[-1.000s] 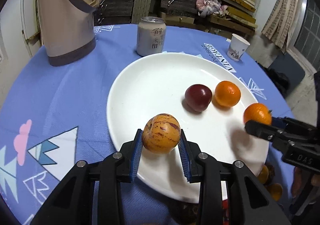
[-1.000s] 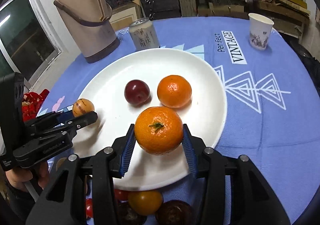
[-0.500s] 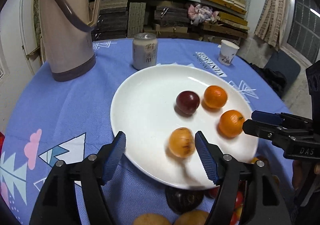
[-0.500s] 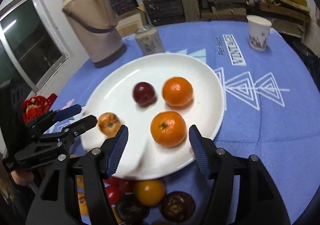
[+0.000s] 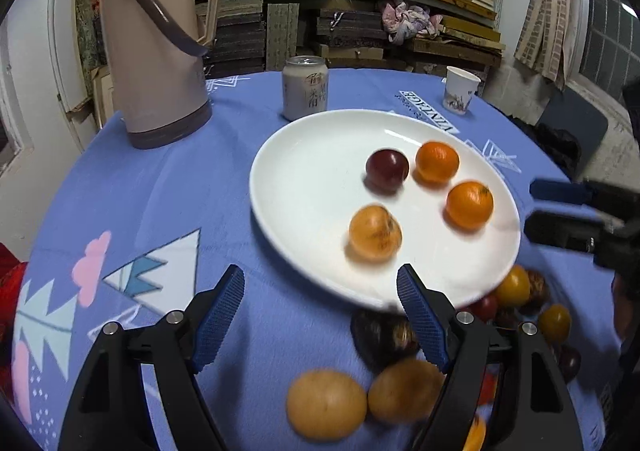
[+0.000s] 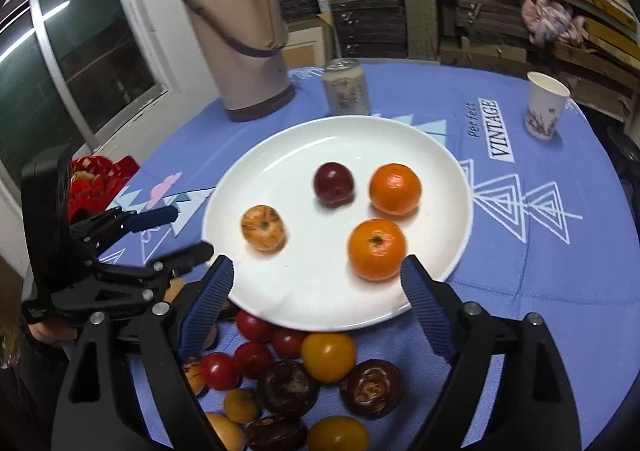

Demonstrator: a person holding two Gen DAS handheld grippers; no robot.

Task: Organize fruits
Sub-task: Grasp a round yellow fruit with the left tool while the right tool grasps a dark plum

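Note:
A white plate (image 5: 304,187) (image 6: 320,291) holds a striped yellow-orange fruit (image 5: 375,233) (image 6: 263,227), a dark red plum (image 5: 387,169) (image 6: 333,183) and two oranges (image 5: 437,161) (image 5: 469,205). My left gripper (image 5: 320,279) hovers at the plate's near rim. Its jaws are opening and hold nothing; the striped fruit lies beyond the tips. My right gripper (image 6: 318,267) is opening too. The nearer orange (image 6: 376,249) lies on the plate just ahead of its right finger, free of the pads. Each gripper shows in the other's view, the left gripper (image 6: 188,231) and the right gripper (image 5: 534,207).
Loose fruits (image 6: 296,371) (image 5: 360,399) are heaped on the blue cloth under the plate's near rim: red tomatoes, dark round ones, yellow ones. Behind the plate stand a beige thermos (image 5: 156,51), a can (image 5: 305,89) and a paper cup (image 5: 460,95). A red bag (image 6: 96,179) lies at the left.
Both grippers opened and let go: the striped fruit left the left jaws, the orange left the right jaws, and both now lie on the plate. Both grippers drew back and rose.

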